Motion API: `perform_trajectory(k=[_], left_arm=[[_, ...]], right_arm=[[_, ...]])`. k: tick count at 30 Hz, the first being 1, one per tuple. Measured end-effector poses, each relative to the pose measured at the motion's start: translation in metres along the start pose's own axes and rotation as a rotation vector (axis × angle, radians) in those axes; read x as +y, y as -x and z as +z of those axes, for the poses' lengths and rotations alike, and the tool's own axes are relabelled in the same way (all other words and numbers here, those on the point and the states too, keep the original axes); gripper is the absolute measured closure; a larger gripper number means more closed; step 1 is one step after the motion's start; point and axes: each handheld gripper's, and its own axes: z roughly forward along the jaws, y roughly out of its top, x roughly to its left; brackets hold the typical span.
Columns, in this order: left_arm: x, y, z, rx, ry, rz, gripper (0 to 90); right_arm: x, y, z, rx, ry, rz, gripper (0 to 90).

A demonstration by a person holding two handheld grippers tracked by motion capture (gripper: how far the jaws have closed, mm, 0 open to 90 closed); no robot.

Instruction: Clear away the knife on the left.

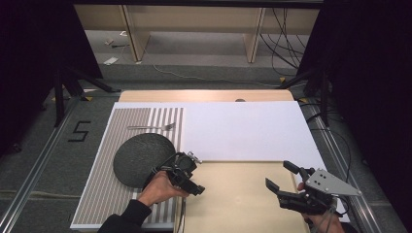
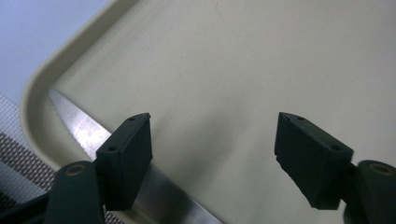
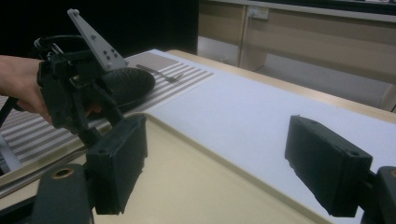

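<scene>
The left claw (image 1: pixel 192 182) hung over the near-left corner of the beige tray (image 1: pixel 243 199), jaws wide and holding nothing. A knife (image 2: pixel 88 133) lay on the tray floor by the rim, its blade passing under the left jaw. The right claw (image 1: pixel 282 177) hovered at the tray's right edge, also wide and empty. A dark plate (image 1: pixel 138 158) and fork (image 1: pixel 151 127) sat on the striped mat (image 1: pixel 104 194) to the left.

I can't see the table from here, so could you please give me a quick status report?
Left hand-held gripper open over the tray, right hand-held gripper open, both empty. Knife on the tray's edge. Plate and fork on striped mat.
</scene>
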Motion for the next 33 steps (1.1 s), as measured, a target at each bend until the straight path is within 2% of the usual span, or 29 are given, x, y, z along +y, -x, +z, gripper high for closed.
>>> perform_trajectory(k=[2, 5, 8, 16, 21, 27, 33], left_arm=[[0.0, 0.002, -0.002, -0.013, 0.02, 0.0, 22.3], [0.0, 0.005, -0.005, -0.008, 0.042, 0.0, 17.7], [-0.001, 0.007, -0.009, -0.017, 0.064, 0.014, 16.1], [-0.003, 0.012, -0.019, -0.046, 0.176, 0.038, 15.9], [-0.005, 0.016, -0.023, -0.032, 0.228, 0.054, 15.5], [-0.008, 0.02, -0.032, -0.039, 0.336, 0.072, 15.1], [-0.013, 0.024, -0.039, -0.035, 0.412, 0.086, 15.1]], right_arm=[[0.0, 0.0, 0.0, 0.0, 0.0, 0.0, 21.9], [0.0, 0.0, 0.0, 0.001, 0.0, 0.0, 21.9], [0.0, 0.0, 0.0, 0.001, 0.001, -0.001, 21.9], [0.0, 0.0, 0.0, 0.001, 0.0, -0.001, 21.9], [0.0, 0.0, 0.0, 0.002, 0.001, -0.002, 21.9], [0.0, 0.0, 0.0, 0.002, 0.002, -0.002, 21.9], [0.0, 0.0, 0.0, 0.002, 0.001, -0.001, 21.9]])
